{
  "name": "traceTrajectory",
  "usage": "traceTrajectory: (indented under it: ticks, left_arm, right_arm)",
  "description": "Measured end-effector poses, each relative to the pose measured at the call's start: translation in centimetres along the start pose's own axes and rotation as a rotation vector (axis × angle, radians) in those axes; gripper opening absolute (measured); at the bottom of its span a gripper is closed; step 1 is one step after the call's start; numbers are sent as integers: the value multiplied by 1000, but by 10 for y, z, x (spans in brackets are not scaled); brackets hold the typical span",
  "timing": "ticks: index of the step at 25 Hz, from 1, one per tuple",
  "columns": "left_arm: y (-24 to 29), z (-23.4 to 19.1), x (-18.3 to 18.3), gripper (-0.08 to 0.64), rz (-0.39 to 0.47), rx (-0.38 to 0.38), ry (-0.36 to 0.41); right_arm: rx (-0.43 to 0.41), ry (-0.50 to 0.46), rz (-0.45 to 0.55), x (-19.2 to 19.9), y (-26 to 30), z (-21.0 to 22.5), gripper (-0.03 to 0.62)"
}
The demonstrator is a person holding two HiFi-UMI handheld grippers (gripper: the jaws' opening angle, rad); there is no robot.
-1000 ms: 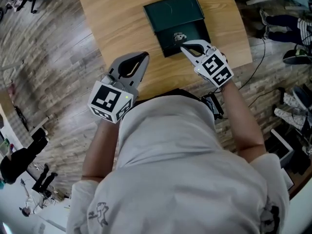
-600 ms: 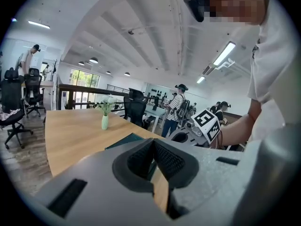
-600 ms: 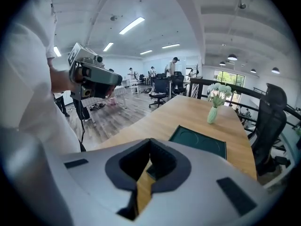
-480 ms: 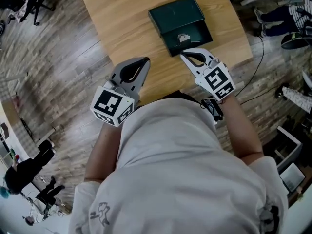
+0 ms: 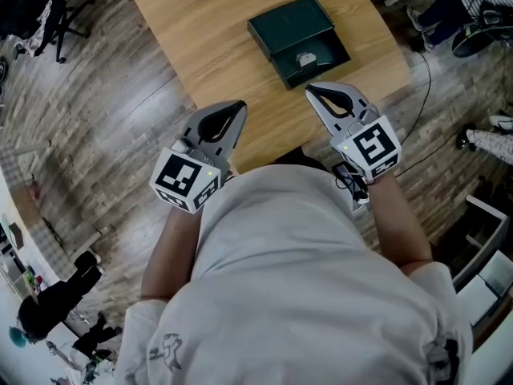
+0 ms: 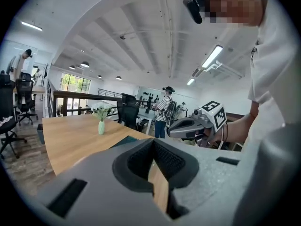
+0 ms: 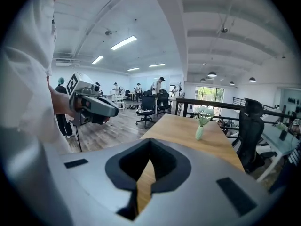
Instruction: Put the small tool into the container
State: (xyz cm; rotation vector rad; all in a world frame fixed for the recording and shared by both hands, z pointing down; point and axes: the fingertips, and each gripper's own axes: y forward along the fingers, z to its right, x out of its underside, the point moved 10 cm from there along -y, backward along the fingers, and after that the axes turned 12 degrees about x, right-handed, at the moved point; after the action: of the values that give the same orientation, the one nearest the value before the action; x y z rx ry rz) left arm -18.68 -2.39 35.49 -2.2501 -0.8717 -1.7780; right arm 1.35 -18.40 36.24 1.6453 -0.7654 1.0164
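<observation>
A dark green container (image 5: 325,45) lies on the wooden table (image 5: 208,46) with its lid (image 5: 287,22) folded flat behind it. The small silvery tool (image 5: 305,58) rests inside the container's near half. My right gripper (image 5: 311,91) hovers just short of the container, shut and empty, over the table's near edge. My left gripper (image 5: 239,105) is off to the left, level with it, also shut with nothing between its pads. In the left gripper view my jaws (image 6: 152,142) meet, with the right gripper (image 6: 188,126) ahead. In the right gripper view the closed jaws (image 7: 150,141) point along the table.
A small vase of flowers (image 7: 200,130) stands further along the table. Office chairs (image 7: 251,126) line its side, and people stand in the background (image 6: 164,109). A black cable (image 5: 423,95) and shoes lie on the wood floor to the right.
The right gripper has pulled back from the container toward the person, leaving the tool inside. The left gripper has hardly moved.
</observation>
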Motion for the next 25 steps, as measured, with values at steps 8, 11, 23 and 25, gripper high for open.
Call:
traceTrajectory:
  ticks: [8,11,23,25]
  left_arm:
    - [-29,12,6,6,2,82,45]
    - [-35,15,8,6,-4,98,57]
    - [-25,60,4,6,18,51,92]
    - [-19,74,6,6,20,27,93]
  right_arm:
    - [100,35,71,-17,-41,-46,6]
    - [132,37,81,-20,-56,-55,6]
    - [134,-15,136,-15,-108,-48,6]
    - [120,-23,144,-10,-119,-43,6]
